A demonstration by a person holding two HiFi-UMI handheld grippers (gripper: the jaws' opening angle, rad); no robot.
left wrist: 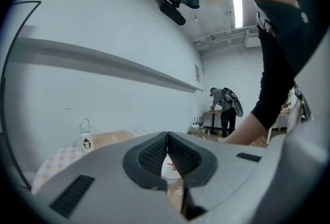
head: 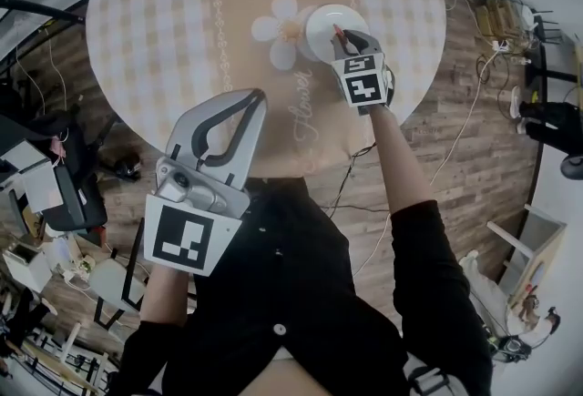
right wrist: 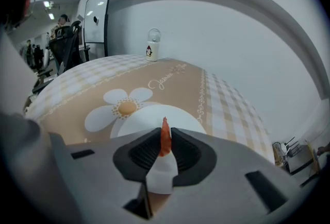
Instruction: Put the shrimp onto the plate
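An orange shrimp (right wrist: 165, 138) stands pinched between the jaws of my right gripper (right wrist: 165, 141), its tip poking up past them. That gripper (head: 343, 43) hovers over the near right part of the white plate (head: 321, 25), which sits beside a flower print on the round table. The plate (right wrist: 149, 120) fills the view just beyond the jaws. My left gripper (head: 239, 116) is shut with nothing in it, held near my body at the table's front edge. In its own view the left gripper (left wrist: 167, 152) has both pads pressed together.
A round table (head: 164, 39) wears a beige checked cloth with a daisy print (head: 281, 32). A small penguin bottle (right wrist: 152, 44) stands at the far edge. Wooden floor, cables and furniture (head: 510, 30) lie to the right; a person works at a distant table (left wrist: 223, 109).
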